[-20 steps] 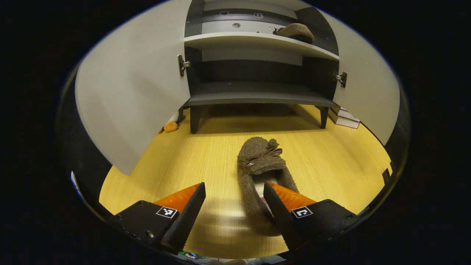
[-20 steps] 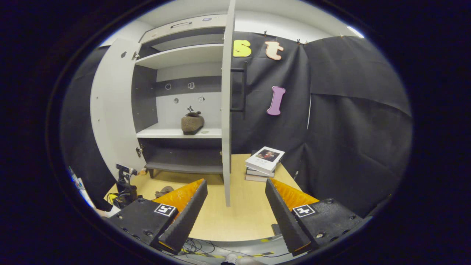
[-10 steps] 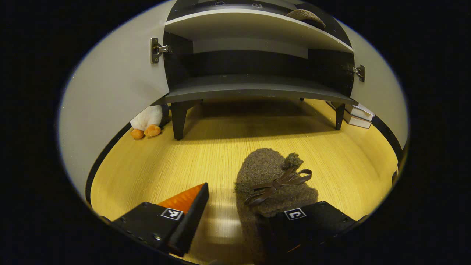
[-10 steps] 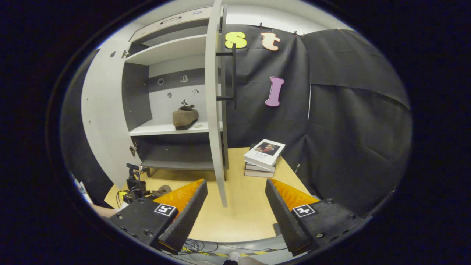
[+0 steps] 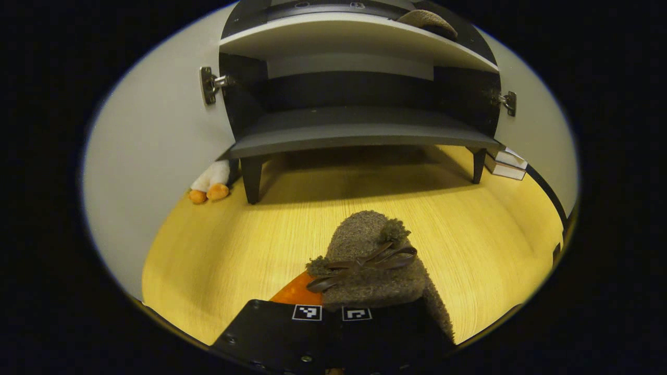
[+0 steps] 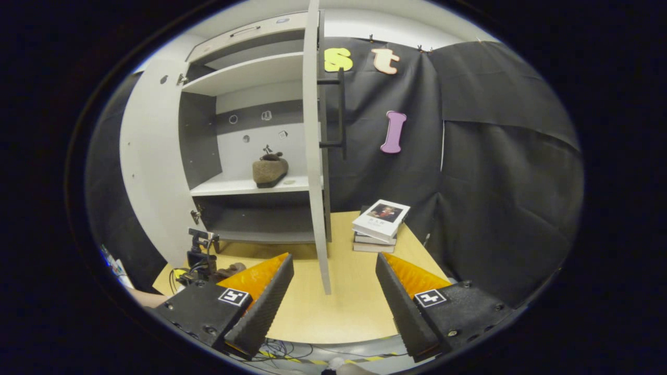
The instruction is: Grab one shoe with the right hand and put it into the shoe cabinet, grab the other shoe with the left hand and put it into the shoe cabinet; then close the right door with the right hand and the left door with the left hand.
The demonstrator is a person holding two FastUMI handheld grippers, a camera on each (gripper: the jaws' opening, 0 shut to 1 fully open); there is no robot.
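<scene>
A brown fuzzy shoe with a bow points its toe at the open shoe cabinet. My left gripper is shut on its rear part, and the shoe hides the fingertips. A second matching shoe lies at the right end of the cabinet's white upper shelf and is the shoe on the shelf in the right gripper view. My right gripper hangs open and holds nothing, in front of the right door's edge. The left door and right door both stand wide open.
The cabinet stands on short dark legs on a yellow wooden surface. A plush toy sits by its left leg. A stack of books lies right of the right door, whose dark handle faces the black cloth.
My left gripper moved forward over the shoe and shut on it; its fingers were wide apart a second ago. The right gripper barely shifted and stayed open.
</scene>
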